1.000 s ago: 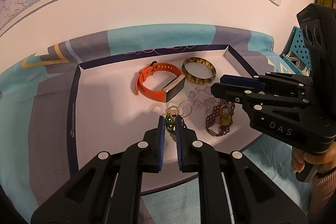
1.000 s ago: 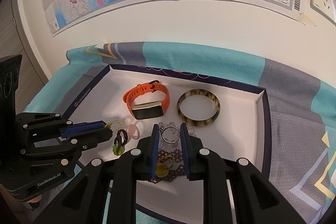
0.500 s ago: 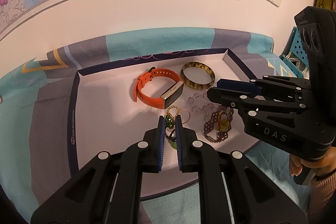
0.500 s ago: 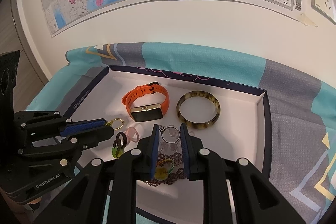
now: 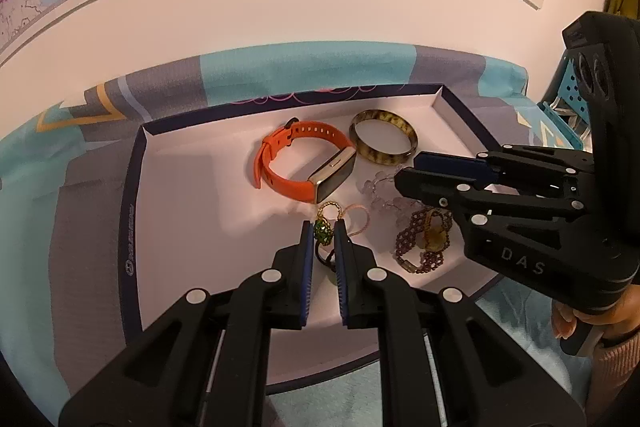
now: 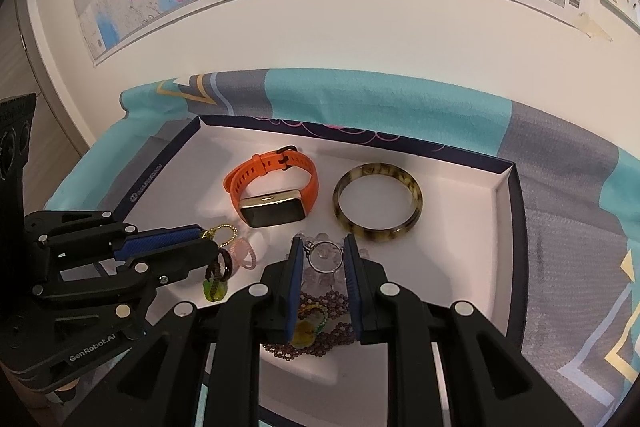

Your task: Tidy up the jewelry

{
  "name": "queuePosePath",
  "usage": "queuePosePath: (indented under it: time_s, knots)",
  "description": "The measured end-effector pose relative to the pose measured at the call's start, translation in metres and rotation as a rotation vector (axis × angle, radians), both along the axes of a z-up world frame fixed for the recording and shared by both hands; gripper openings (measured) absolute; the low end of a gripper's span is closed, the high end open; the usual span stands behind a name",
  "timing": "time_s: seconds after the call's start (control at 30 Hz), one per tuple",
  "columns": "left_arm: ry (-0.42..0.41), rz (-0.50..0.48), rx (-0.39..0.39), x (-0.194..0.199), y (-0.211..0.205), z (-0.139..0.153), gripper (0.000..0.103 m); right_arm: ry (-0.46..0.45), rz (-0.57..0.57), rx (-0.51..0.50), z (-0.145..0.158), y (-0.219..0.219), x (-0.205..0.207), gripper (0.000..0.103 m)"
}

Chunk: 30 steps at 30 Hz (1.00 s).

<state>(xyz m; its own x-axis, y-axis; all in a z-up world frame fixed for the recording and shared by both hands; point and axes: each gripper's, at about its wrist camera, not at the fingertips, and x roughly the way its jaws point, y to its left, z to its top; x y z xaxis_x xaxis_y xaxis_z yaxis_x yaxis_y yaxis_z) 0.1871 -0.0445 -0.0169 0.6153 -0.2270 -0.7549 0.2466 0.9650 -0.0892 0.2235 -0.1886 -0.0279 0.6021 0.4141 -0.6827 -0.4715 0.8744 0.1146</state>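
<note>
Left to right: the left gripper [image 5: 323, 231] has its jaws squeezed together on a little green charm [image 5: 321, 229] that hangs on a dark loop, held just above the floor of the white tray [image 5: 192, 227]. That thing looks featherweight and floppy, so it will probably swing. Gripping the solid charm seems smarter than the cord.

Just behind it lie a gold bead ring [image 5: 331, 207] and a pink ring [image 5: 357, 217], then the orange watch [image 5: 304, 163] in the middle. The strap is rubbery and bendy, so I'd grab the hard case.

Further right, the right gripper [image 6: 322, 253] is clamped on a silver ring [image 6: 325, 255], lifted over a clear bead bracelet [image 5: 380, 191] and a purple bead bracelet [image 5: 420, 241]. The ring is tiny, stiff and smooth, so I'd guess it can pop out sideways. The beads are slinky and may snag.

The mottled bangle [image 6: 378, 202] sits at the right, rigid and glossy, maybe brittle. Pinch its rim.
</note>
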Motion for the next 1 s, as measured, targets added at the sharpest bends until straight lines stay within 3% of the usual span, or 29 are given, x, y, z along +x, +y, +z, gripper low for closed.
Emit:
queuePosePath:
  time_s: [0.27, 0.37, 0.47, 0.57, 0.63, 0.7, 0.77, 0.83, 0.87, 1.0]
  knots:
    - [0.018, 0.002, -0.001, 0.003, 0.001, -0.006, 0.013, 0.004, -0.005, -0.007, -0.003, 0.003, 0.001, 0.019]
    - [0.024, 0.004, -0.007, 0.002, 0.001, -0.006, 0.017, 0.003, -0.008, -0.004, -0.002, 0.002, 0.000, 0.025]
    - [0.014, 0.007, -0.004, -0.002, 0.002, -0.005, 0.033, -0.010, -0.010, -0.002, -0.001, 0.001, -0.004, 0.035]
    - [-0.003, 0.010, 0.000, -0.009, 0.004, -0.002, 0.042, -0.026, -0.018, 0.004, 0.002, -0.002, -0.010, 0.044]
    - [-0.024, 0.013, 0.004, -0.017, 0.006, 0.002, 0.048, -0.041, -0.029, 0.014, 0.004, -0.007, -0.017, 0.056]
    - [-0.052, 0.018, 0.012, -0.026, 0.009, 0.008, 0.064, -0.058, -0.032, 0.023, 0.007, -0.011, -0.025, 0.064]
    - [-0.083, 0.034, 0.017, -0.036, 0.012, 0.013, 0.081, -0.082, -0.049, 0.025, 0.010, -0.015, -0.034, 0.078]
    - [-0.115, 0.052, 0.022, -0.049, 0.016, 0.018, 0.087, -0.106, -0.063, 0.033, 0.013, -0.022, -0.047, 0.085]
    - [-0.122, 0.058, 0.026, -0.053, 0.018, 0.019, 0.095, -0.113, -0.071, 0.034, 0.013, -0.025, -0.052, 0.088]
    - [-0.159, 0.095, 0.041, -0.075, 0.026, 0.023, 0.098, -0.143, -0.091, 0.019, 0.013, -0.031, -0.074, 0.096]
